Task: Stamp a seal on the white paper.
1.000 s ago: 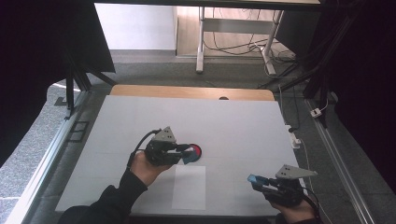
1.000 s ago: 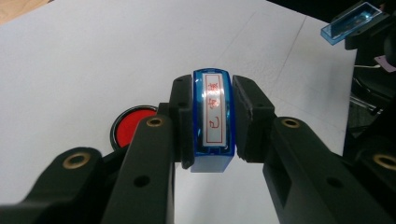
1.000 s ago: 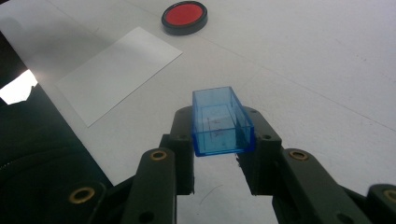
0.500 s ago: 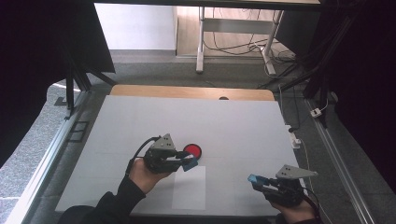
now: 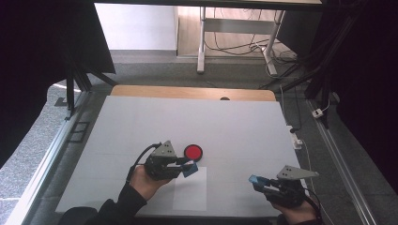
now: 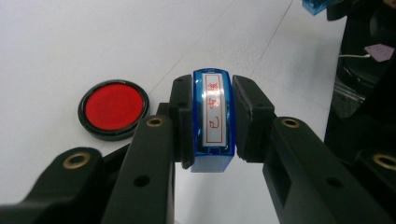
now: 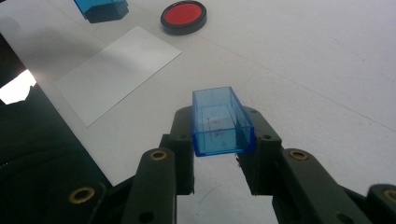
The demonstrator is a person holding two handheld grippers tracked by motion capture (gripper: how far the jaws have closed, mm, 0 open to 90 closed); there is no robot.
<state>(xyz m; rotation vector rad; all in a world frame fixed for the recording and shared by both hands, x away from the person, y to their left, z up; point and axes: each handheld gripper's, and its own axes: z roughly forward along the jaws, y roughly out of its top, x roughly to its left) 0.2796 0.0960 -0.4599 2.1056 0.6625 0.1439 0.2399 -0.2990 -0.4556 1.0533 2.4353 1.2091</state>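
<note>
Above a white table [image 5: 141, 122], the left gripper [image 6: 212, 116] clamps a blue plastic stamp with a red-lettered label [image 6: 212, 119] just beside a round black-rimmed red ink pad [image 6: 113, 108]; the right gripper [image 7: 223, 135] grasps the stamp's clear blue cap [image 7: 222, 122]. A tilted press on the white paper sheet [image 5: 190, 188] could smudge. One stamp, one cap, one pad, one sheet.

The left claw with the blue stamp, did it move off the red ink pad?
Yes. The left claw slid back toward the person, off the red ink pad toward the white paper.
</note>
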